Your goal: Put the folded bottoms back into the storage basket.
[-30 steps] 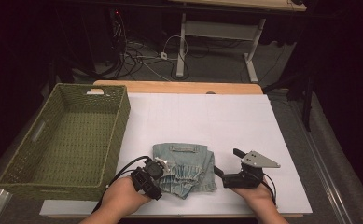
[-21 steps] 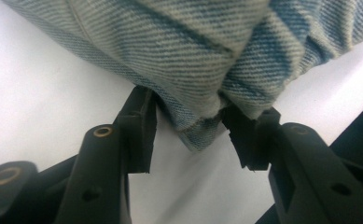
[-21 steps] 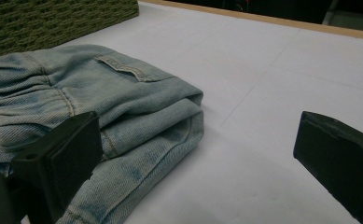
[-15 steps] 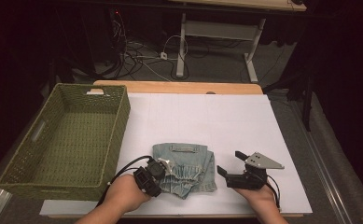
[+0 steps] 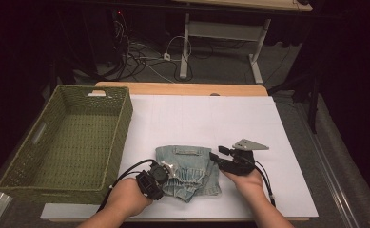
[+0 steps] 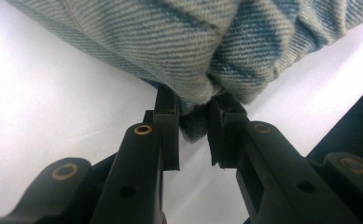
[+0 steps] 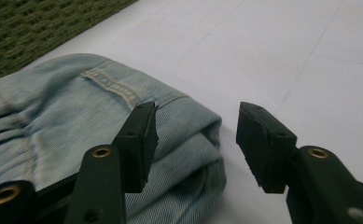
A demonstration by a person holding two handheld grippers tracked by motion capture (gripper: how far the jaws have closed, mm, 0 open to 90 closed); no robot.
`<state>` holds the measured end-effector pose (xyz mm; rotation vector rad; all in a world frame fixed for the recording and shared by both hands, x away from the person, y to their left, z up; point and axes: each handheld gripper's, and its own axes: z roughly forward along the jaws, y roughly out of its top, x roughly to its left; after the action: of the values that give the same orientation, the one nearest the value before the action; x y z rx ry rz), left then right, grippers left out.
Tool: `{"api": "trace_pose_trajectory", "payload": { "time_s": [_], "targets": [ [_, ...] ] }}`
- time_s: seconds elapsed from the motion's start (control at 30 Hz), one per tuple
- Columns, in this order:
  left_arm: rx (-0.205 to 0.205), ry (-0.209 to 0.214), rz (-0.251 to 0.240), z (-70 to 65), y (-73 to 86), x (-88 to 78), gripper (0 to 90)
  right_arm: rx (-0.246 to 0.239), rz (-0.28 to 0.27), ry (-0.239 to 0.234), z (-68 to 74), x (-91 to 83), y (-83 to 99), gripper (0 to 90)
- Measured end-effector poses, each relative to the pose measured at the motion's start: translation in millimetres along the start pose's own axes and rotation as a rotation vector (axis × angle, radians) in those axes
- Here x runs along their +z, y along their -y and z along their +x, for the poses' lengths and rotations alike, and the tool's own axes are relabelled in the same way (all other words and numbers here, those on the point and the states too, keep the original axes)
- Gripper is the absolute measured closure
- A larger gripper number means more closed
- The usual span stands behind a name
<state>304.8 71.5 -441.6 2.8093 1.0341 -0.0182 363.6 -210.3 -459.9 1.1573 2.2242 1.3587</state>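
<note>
A folded light-blue denim garment lies on the white table cover near the front edge. My left gripper is at its left edge. In the left gripper view its jaws have just been closing and now pinch a bunched fold of the denim between the pads. My right gripper is at the garment's right edge. Its jaws have just been closing but still stand apart. The folded corner of the denim lies between and behind them, and the right gripper does not press on it.
A green woven basket, empty, stands at the left of the table, its weave also in the right gripper view. The white table cover stretches behind and to the right of the garment. Cables and desk legs lie on the floor beyond.
The right gripper has moved left up to the garment's right edge and its jaws have narrowed. The left gripper stayed put and closed on the denim's left edge.
</note>
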Motion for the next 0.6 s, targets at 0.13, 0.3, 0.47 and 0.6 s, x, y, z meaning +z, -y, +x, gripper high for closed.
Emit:
{"api": "trace_pose_trajectory", "payload": {
  "time_s": [0.13,0.3,0.47,0.6],
  "targets": [
    [-0.004,0.003,0.001,0.4,-0.2,0.1,74.2,0.007,0.096,0.029,-6.4,26.4,-2.2,34.7],
    [-0.004,0.004,0.001,0.5,-0.3,0.4,74.0,0.053,0.172,-0.053,-8.8,33.3,2.5,54.9],
    [-0.006,-0.005,0.002,-0.8,-0.6,0.6,74.0,0.073,0.175,-0.084,-6.4,33.3,3.4,66.4],
    [-0.015,-0.004,0.007,-1.3,-1.4,0.4,74.1,0.07,0.159,-0.087,-4.6,31.7,4.1,75.2]
  ]
}}
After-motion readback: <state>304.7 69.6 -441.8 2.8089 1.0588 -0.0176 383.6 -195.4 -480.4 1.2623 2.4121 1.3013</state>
